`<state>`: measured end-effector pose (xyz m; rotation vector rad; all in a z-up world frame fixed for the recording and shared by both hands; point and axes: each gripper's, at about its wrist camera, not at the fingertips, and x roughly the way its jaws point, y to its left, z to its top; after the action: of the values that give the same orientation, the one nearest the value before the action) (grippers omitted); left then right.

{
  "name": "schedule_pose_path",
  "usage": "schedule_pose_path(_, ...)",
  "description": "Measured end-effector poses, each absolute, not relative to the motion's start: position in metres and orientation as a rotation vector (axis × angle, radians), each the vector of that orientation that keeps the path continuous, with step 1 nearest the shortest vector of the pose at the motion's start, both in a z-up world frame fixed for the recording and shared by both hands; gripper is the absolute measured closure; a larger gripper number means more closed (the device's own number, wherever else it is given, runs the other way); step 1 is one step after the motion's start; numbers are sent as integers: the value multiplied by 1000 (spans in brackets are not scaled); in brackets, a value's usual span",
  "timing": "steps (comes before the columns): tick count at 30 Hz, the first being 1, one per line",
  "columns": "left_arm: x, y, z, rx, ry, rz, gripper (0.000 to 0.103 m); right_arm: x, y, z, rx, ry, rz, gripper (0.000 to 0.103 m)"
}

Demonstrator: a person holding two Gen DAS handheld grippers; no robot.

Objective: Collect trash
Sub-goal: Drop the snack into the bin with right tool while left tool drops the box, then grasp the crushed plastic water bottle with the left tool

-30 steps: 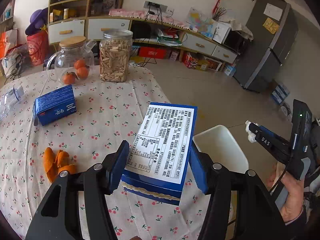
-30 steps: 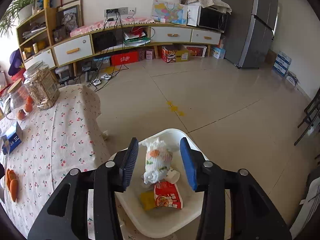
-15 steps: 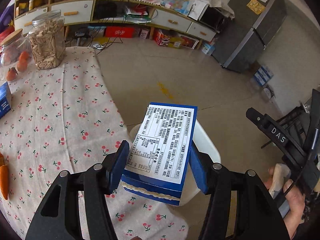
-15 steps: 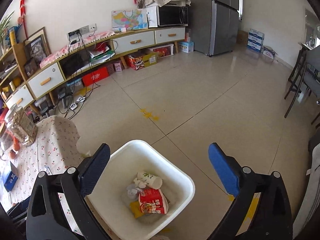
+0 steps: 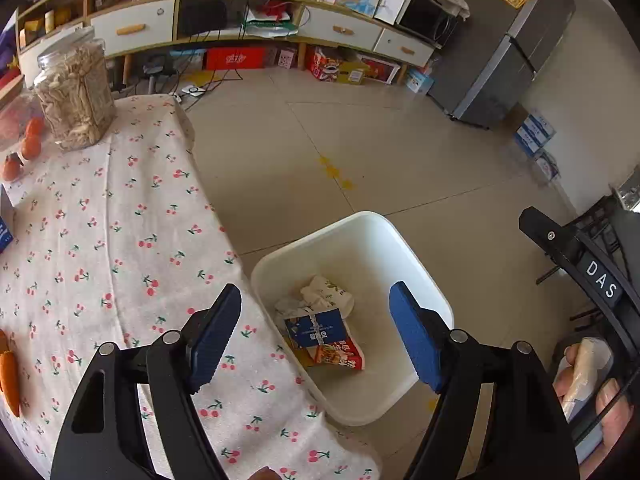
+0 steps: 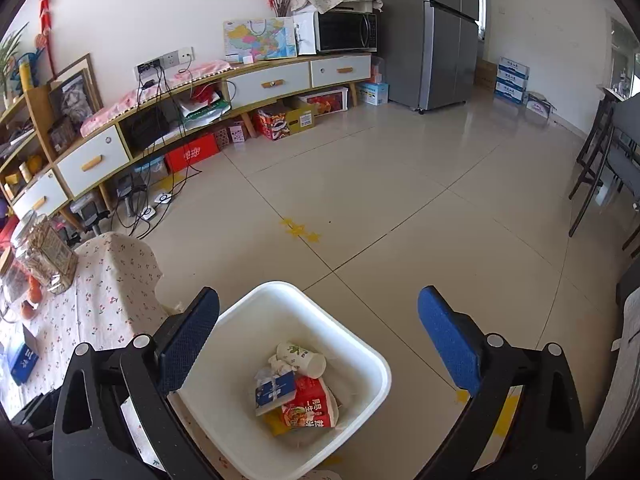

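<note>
Left wrist view: the left gripper [image 5: 316,332] has its blue-padded fingers [image 5: 216,330] spread wide with nothing between them, hovering over the edge of the counter [image 5: 120,240] and the white bin [image 5: 416,264] that stands on the floor just beside it. Inside the bin lies the blue box [image 5: 314,328], tilted on top of a red snack packet [image 5: 340,356], with a crumpled paper cup [image 5: 330,292] behind it. The counter carries a cherry-print cloth; at its far end stands a glass jar [image 5: 76,92] of pale sticks, with small oranges [image 5: 31,146] beside it, and orange peel [image 5: 9,376] lies at the near left edge. At the right edge of this view a hand [image 5: 592,380] grips the handle of the other tool.

Right wrist view: the right gripper [image 6: 320,344] also has its fingers [image 6: 448,340] spread apart and empty, held above the same white bin [image 6: 360,348]. The blue box [image 6: 276,390] rests against the red snack packet [image 6: 310,404], the paper cup [image 6: 302,356] just behind them. Beyond the bin stretches tiled floor [image 6: 380,200], then a low cabinet [image 6: 240,84] along the wall and a grey fridge [image 6: 440,32]
</note>
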<state>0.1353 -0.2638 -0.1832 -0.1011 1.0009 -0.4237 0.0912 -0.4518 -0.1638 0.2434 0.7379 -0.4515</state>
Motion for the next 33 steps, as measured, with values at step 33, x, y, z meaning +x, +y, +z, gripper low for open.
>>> schedule_pose_path(33, 141, 108, -174, -33, 930, 236, 21, 143, -138, -176, -63, 773, 84, 7)
